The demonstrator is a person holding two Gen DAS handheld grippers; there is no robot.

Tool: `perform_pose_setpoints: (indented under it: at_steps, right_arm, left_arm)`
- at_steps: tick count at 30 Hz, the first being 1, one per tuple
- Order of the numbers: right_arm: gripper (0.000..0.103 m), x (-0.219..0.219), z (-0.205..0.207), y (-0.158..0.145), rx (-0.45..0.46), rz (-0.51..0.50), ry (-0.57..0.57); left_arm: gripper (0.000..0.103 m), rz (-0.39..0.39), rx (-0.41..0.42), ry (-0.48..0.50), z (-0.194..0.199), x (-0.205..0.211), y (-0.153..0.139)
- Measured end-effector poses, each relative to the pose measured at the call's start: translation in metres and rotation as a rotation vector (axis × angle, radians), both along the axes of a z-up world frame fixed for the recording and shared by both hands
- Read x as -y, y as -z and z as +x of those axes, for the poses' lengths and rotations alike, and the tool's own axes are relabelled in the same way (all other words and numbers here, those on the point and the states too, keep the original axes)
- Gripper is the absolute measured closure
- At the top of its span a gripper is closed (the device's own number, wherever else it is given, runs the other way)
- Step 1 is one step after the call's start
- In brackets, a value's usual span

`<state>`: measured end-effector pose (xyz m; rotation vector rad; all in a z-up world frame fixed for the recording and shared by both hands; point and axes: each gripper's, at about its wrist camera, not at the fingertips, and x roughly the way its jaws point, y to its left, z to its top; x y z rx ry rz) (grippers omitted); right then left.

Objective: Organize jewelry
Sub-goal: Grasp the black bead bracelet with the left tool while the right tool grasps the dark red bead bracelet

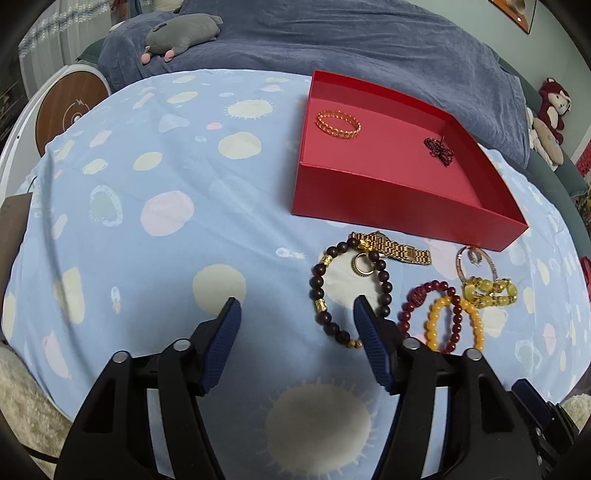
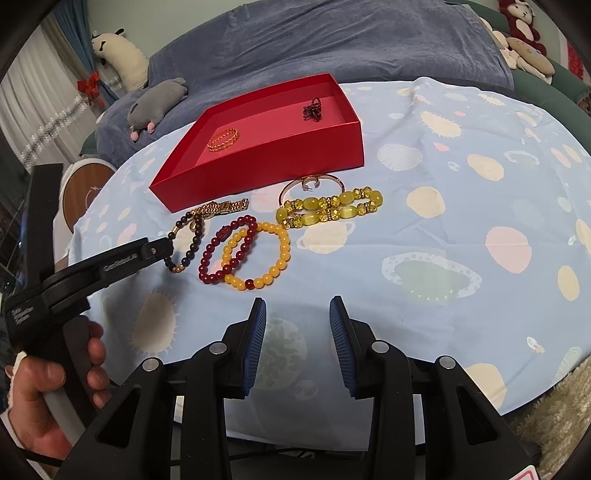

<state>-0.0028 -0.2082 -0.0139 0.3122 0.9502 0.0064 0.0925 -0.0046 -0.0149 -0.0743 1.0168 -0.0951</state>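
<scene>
A red box (image 1: pixel 369 192) (image 2: pixel 280 155) holds a gold bracelet (image 1: pixel 338 124) (image 2: pixel 222 139) and a dark red beaded piece (image 1: pixel 439 147) (image 2: pixel 313 108). In front of it lie a dark bead bracelet (image 1: pixel 321 291) (image 2: pixel 192 240), a gold watch (image 1: pixel 395 248) (image 2: pixel 221 207), a gold ring (image 1: pixel 362 265), a red bead bracelet (image 1: pixel 410 302) (image 2: pixel 218 254), an orange bead bracelet (image 1: pixel 436 321) (image 2: pixel 273 254), a yellow-green bracelet (image 1: pixel 487 291) (image 2: pixel 328 208) and a thin bangle (image 1: pixel 476 258) (image 2: pixel 310 184). My left gripper (image 1: pixel 295 306) (image 2: pixel 162 251) is open, its right finger resting at the dark bead bracelet. My right gripper (image 2: pixel 297 306) is open and empty, short of the jewelry.
The table wears a light blue spotted cloth (image 1: pixel 166 203) (image 2: pixel 461 221). Behind it is a blue-covered sofa (image 1: pixel 332 40) (image 2: pixel 332 48) with a grey plush toy (image 1: pixel 181 33) (image 2: pixel 155 103). A round wooden-topped device (image 1: pixel 70 107) stands at the left.
</scene>
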Motion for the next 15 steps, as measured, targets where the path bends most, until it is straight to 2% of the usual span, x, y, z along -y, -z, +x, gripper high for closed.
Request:
perform_pose_setpoints:
  at_steps: [2, 3, 8, 15]
  right_arm:
    - [0.067, -0.001, 0.001, 0.000, -0.001, -0.001, -0.003]
    - [0.067, -0.002, 0.001, 0.000, -0.001, -0.002, -0.006]
    - [0.067, -0.004, 0.001, 0.000, 0.006, -0.003, -0.020]
    - [0.070, -0.009, 0.009, -0.006, 0.019, 0.032, -0.041]
  left_arm:
    - [0.058, 0.004, -0.002, 0.004, 0.003, 0.001, 0.003]
    - [0.059, 0.012, 0.006, 0.005, 0.003, 0.002, 0.003]
    - [0.096, -0.007, 0.006, 0.032, 0.005, 0.003, 0.003]
    - [0.096, -0.047, 0.022, 0.023, -0.008, -0.008, -0.005]
